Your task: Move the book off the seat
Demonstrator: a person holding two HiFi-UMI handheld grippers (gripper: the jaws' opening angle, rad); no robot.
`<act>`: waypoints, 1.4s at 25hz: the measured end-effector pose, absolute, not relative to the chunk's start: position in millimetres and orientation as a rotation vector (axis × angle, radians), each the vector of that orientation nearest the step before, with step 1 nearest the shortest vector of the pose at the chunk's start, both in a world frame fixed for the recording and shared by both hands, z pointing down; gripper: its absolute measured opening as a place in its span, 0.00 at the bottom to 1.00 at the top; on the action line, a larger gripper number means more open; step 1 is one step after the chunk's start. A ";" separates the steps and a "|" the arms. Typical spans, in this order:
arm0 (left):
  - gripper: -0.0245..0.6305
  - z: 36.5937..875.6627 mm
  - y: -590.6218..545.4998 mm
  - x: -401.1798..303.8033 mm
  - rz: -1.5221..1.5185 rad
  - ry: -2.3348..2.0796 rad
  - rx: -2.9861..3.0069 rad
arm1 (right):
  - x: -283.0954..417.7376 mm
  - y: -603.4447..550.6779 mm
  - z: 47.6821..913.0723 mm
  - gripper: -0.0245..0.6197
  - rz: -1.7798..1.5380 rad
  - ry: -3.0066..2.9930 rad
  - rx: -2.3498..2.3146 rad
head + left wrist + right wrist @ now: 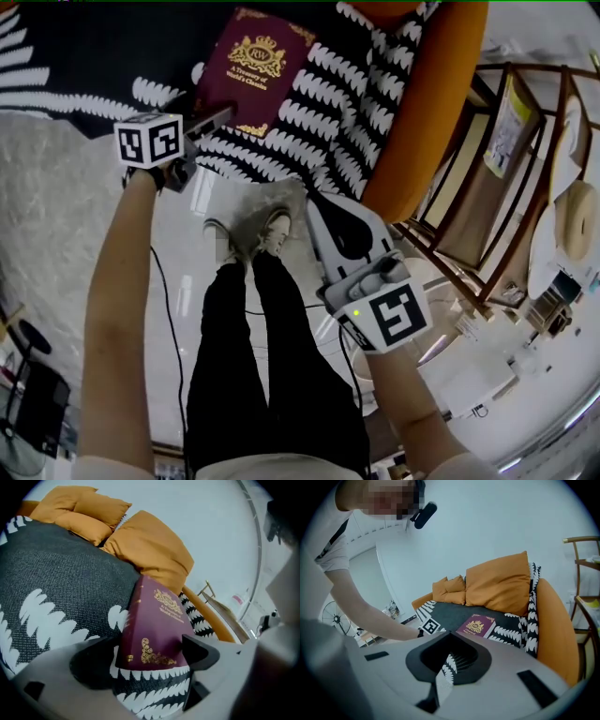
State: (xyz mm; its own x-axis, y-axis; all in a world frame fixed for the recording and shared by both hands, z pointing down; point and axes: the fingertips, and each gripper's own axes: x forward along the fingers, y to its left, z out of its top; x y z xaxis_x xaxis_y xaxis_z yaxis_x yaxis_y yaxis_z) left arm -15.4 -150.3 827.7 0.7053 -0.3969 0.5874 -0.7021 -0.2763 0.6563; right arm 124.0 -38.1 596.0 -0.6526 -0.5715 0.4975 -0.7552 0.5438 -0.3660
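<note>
One orange sofa (pixel 427 122) fills the field ahead of both tools and is the largest item I register. A black throw with a white leaf print (pixel 347 94) covers its seat and runs beneath and beyond the jaws of the left gripper (pixel 149 648). Three orange cushions (pixel 150 550) lean against the sofa back, far ahead of that gripper and above its jaw line. A wooden rack (pixel 478 178) stands on the outboard side of the right gripper (pixel 323 216), past the sofa arm.

The book (pixel 255 67) is maroon with a gold crest and a gold corner ornament. It lies flat on the throw, cover up, directly ahead of the left gripper, so it is on the seat.

Left gripper: released. The jaws stand wide apart. The near end of the book sits between them, with the spine toward the left jaw and the right jaw just beside the book's opposite edge. I see neither pad pressing on the cover or the spine. The marker cube (pixel 148 141) rides on top, behind the jaws.

Right gripper: clenched, with nothing between the jaws. It is held back from the sofa, behind and to the right of the left gripper, and aimed at the seat. From its own view, the book lies well ahead, slightly right of its centre line.

The person's pale shoes (pixel 267 230) stand on the floor just left of the right gripper's tip.
</note>
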 end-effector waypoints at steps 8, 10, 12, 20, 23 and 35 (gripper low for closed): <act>0.69 826.4 -149.7 -18.8 0.371 -0.843 1.892 | 118.3 -42.9 605.8 0.07 0.848 -2.468 1.071; 0.68 818.4 -148.9 -17.0 0.318 -0.825 1.883 | 114.2 -43.5 604.5 0.07 0.852 -2.478 1.059; 0.68 807.0 -148.0 -15.6 0.248 -0.790 1.865 | 112.2 -43.5 601.9 0.07 0.848 -2.483 1.051; 0.67 815.5 -123.4 30.3 0.211 -0.577 1.783 | 120.0 -46.9 600.2 0.07 0.851 -2.482 1.060; 0.60 826.8 -134.3 26.9 0.154 -0.682 1.742 | 126.1 -44.6 605.5 0.07 0.859 -2.471 1.067; 0.40 798.9 -127.5 14.5 -0.037 -0.706 1.813 | 128.1 -42.9 603.8 0.07 0.870 -2.466 1.070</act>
State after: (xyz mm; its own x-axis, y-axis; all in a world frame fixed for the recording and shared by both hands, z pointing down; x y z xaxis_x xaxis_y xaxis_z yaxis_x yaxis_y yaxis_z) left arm 14.5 -127.5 798.9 0.8196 -0.4797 0.3133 -0.4442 -0.1869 0.8762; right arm 128.1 -42.9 603.8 -0.6706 -0.5489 0.4990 -0.7405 0.5352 -0.4065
